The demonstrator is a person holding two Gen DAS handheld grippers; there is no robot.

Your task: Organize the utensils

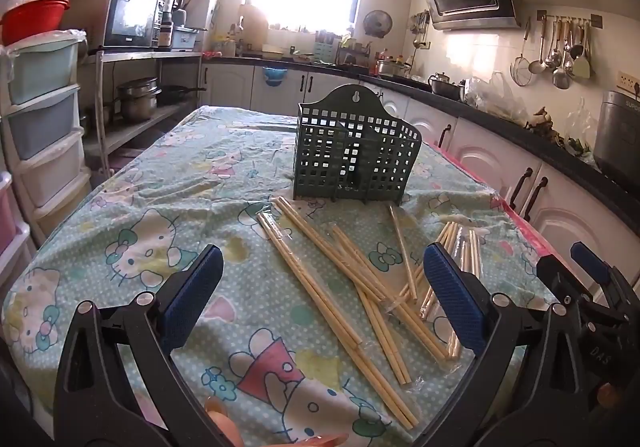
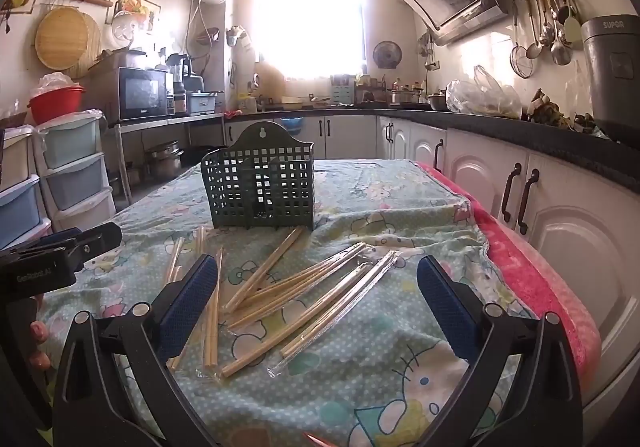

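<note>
A dark green slotted utensil holder (image 1: 354, 151) (image 2: 262, 183) stands upright on the patterned tablecloth (image 1: 160, 207) (image 2: 380, 207). Several wooden chopsticks (image 1: 340, 279) (image 2: 280, 287), some in clear wrappers, lie scattered in front of it. My left gripper (image 1: 322, 291) hovers open above the near end of the pile, nothing between its blue pads. My right gripper (image 2: 318, 295) is also open over the chopsticks, empty. The right gripper's body shows at the right edge of the left wrist view (image 1: 592, 287); the left gripper's body shows at the left edge of the right wrist view (image 2: 60, 251).
White kitchen cabinets (image 2: 520, 187) with a dark counter run along the right of the table. A red-pink towel edge (image 2: 540, 279) lines the table's right side. Plastic drawer units (image 1: 44, 127) stand at the left. A metal shelf with pots (image 1: 140, 99) is behind them.
</note>
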